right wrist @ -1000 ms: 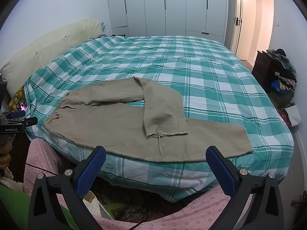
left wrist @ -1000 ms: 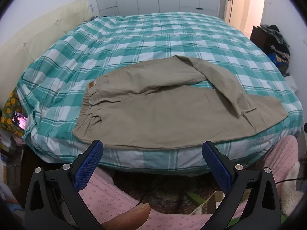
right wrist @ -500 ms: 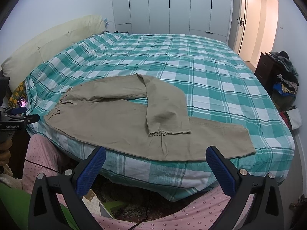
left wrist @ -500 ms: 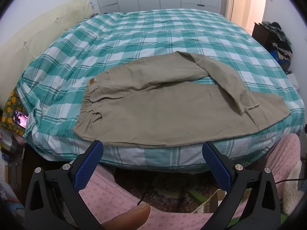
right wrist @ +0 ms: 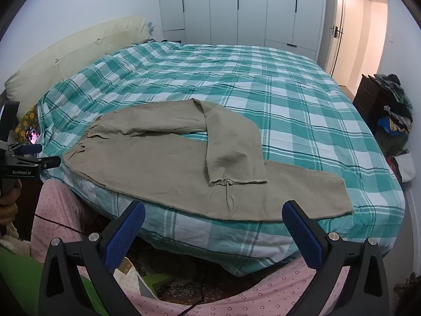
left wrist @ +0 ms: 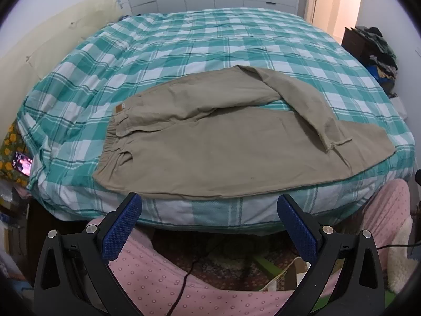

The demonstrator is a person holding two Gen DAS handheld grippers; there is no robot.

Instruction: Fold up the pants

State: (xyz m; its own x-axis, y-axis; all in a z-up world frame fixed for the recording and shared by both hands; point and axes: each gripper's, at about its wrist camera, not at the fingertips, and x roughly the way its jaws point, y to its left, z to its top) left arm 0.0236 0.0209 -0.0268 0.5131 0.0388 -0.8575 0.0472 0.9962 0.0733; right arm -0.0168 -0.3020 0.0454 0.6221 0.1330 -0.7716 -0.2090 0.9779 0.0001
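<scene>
Khaki pants (left wrist: pixel 210 147) lie flat along the near edge of a bed with a teal plaid cover (left wrist: pixel 200 42). The waistband is at the left, the far leg is folded back over the near leg, its cuff (right wrist: pixel 236 180) with a drawstring near the middle. The pants also show in the right wrist view (right wrist: pixel 163 163). My left gripper (left wrist: pixel 209 210) is open and empty, just short of the bed edge below the pants. My right gripper (right wrist: pixel 213 218) is open and empty, also short of the bed edge. The left gripper's body shows at the left of the right wrist view (right wrist: pixel 23 168).
A cream headboard (right wrist: pixel 79 50) is at the left. A phone (left wrist: pixel 23 163) with a lit screen lies beside the bed's left corner. A dark dresser (right wrist: pixel 386 105) piled with clothes stands at the right. White wardrobes (right wrist: pixel 236 8) line the far wall. Pink-trousered legs (left wrist: pixel 163 276) are below.
Both grippers have moved slightly closer to the bed and tilted, so the pants sit a little lower and larger in view. The pants have not moved. Both grippers stay open.
</scene>
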